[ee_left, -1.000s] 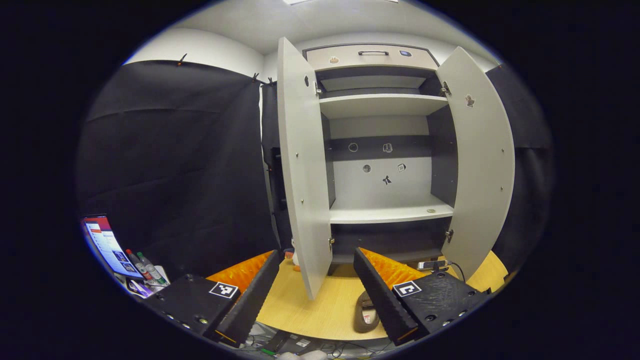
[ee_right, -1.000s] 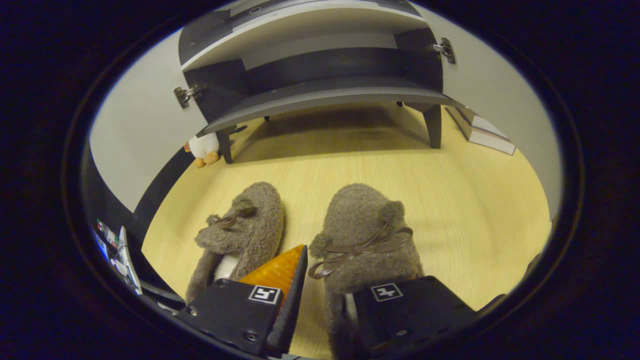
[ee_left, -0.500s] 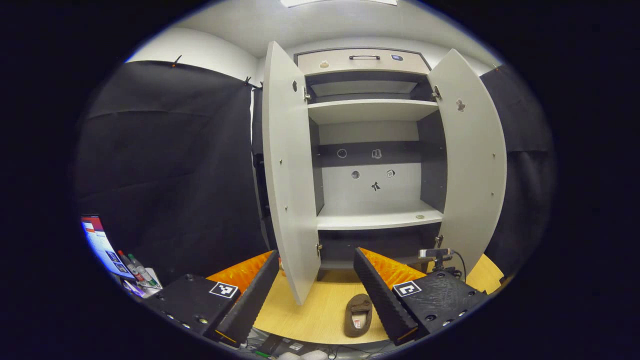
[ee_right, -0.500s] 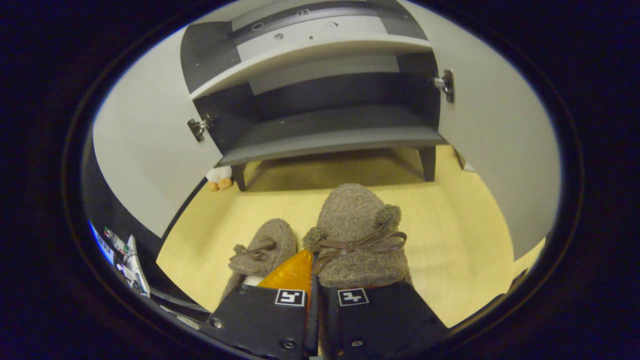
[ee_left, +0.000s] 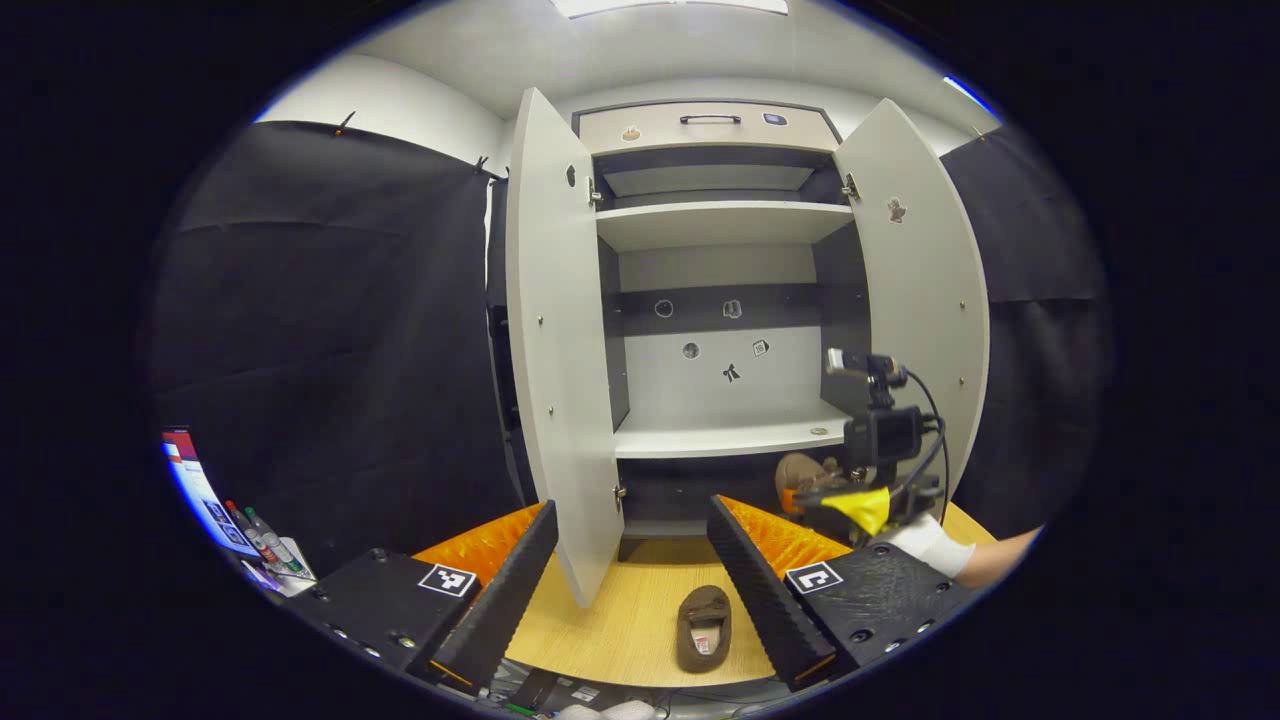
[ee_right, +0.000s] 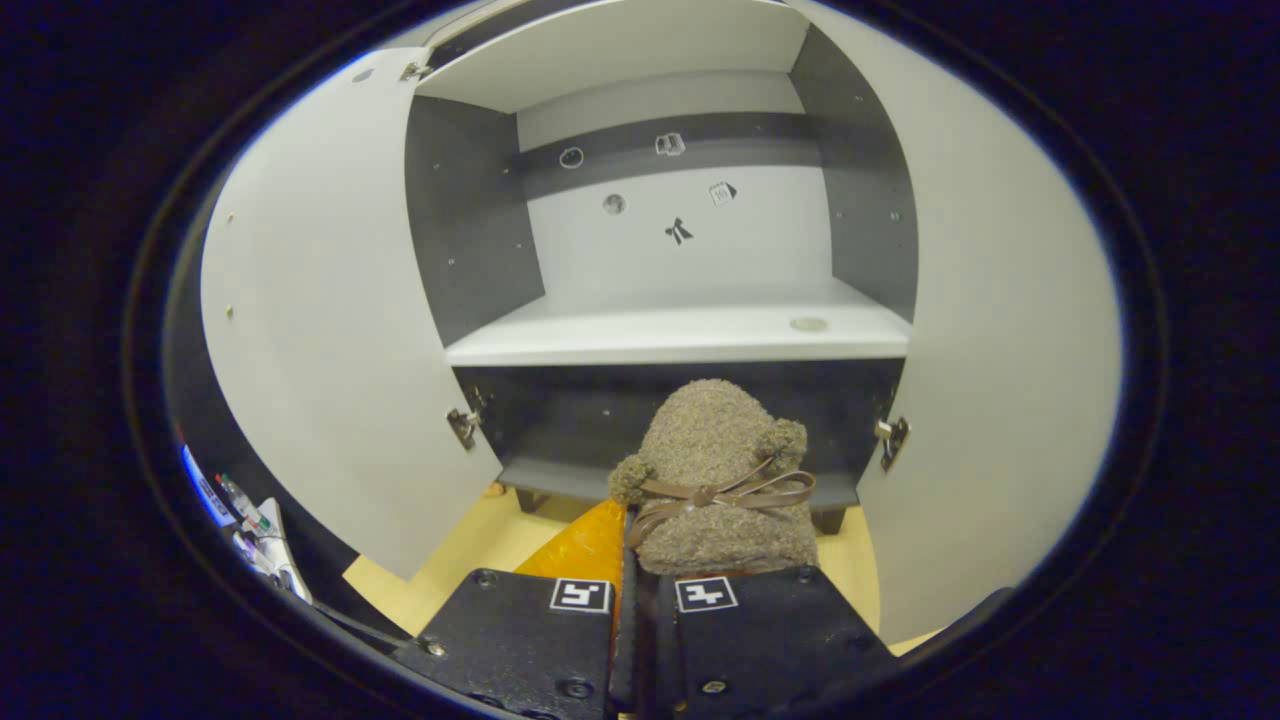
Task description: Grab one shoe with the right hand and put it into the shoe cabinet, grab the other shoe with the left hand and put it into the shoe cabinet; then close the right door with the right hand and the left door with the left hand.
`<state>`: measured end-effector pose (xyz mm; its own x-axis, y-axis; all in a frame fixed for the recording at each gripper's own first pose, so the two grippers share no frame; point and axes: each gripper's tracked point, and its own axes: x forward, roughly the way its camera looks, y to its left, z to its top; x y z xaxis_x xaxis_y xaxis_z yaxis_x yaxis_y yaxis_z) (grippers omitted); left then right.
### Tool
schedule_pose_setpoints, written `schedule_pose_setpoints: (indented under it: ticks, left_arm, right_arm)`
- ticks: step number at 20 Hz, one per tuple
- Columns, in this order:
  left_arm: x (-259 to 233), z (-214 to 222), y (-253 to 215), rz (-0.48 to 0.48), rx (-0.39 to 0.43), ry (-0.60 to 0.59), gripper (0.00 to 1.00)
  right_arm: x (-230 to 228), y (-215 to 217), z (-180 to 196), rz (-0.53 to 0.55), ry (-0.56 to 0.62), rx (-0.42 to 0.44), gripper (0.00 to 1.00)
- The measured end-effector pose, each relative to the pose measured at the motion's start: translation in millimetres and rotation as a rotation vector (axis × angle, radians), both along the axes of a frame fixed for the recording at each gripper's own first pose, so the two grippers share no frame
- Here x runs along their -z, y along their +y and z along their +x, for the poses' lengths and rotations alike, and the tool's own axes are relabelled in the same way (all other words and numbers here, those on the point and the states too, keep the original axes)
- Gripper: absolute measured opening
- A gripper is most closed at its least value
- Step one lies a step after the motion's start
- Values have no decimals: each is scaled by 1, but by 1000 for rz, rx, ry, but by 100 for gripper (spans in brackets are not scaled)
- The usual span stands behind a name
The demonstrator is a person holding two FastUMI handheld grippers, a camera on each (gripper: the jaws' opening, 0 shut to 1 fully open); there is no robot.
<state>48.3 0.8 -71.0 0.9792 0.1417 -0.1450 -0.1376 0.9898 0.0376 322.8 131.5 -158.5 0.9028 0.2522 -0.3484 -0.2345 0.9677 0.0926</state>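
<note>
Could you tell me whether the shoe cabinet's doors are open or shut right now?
Open. Both doors, left door and right door, swing outward, exposing the shelves inside.

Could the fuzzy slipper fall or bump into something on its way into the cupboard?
It might. The right gripper pinches only the back of the slipper, so the toe could sag or slip free. The toe sits level with the dark gap under the white shelf and could catch that shelf's edge. The open right door stands close beside it.

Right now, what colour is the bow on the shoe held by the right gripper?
Dark brown, on a fuzzy grey-brown shoe; clearest in the right gripper view.
</note>
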Motion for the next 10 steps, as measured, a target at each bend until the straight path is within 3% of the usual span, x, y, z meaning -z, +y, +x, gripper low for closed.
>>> schedule_pose_setpoints:
  ticks: [4, 10]
  left_arm:
    - [6, 2, 3, 2, -18, 7, 96]
    - [22, 9, 7, -24, -64, 30, 96]
  right_arm:
    - [-54, 11, 55, -27, -60, 16, 11]
    - [-96, 24, 147, -62, -80, 59, 11]
